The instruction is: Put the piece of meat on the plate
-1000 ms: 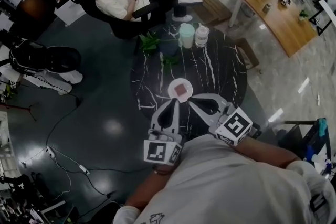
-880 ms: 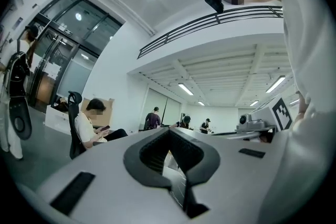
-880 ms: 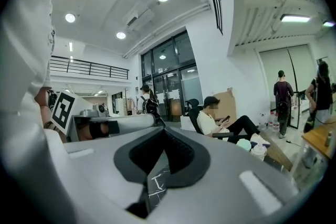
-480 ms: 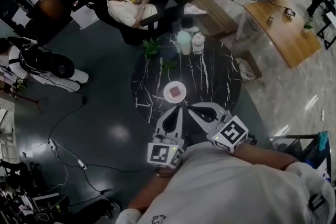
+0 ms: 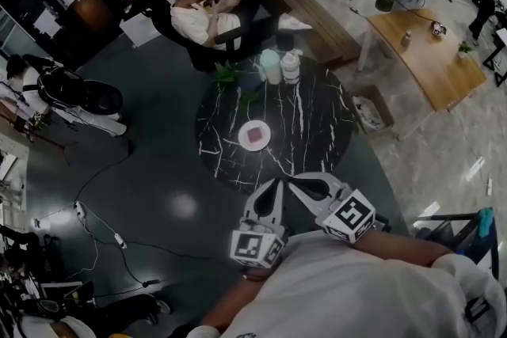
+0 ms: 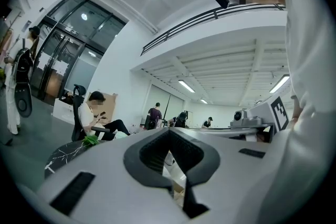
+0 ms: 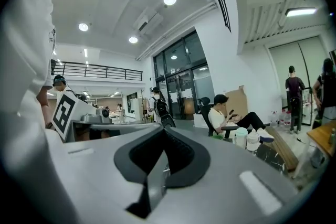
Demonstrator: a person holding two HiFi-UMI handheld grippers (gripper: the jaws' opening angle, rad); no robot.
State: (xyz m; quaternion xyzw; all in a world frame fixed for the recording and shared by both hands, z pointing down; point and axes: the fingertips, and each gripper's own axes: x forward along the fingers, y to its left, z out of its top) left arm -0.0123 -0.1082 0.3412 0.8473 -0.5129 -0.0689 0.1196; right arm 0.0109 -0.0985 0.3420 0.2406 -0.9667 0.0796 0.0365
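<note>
The meat [image 5: 254, 135] lies on the plate [image 5: 242, 140], and the plate stands near the middle of the round black counter [image 5: 317, 123]. Both tools are well apart from the plate, over the near edge of the counter and close to the person's chest. The left tool [image 5: 276, 184] and the right tool [image 5: 294, 181] point about level, with their tips just beside each other. Each tool is clenched, with nothing between its jaws.
</note>
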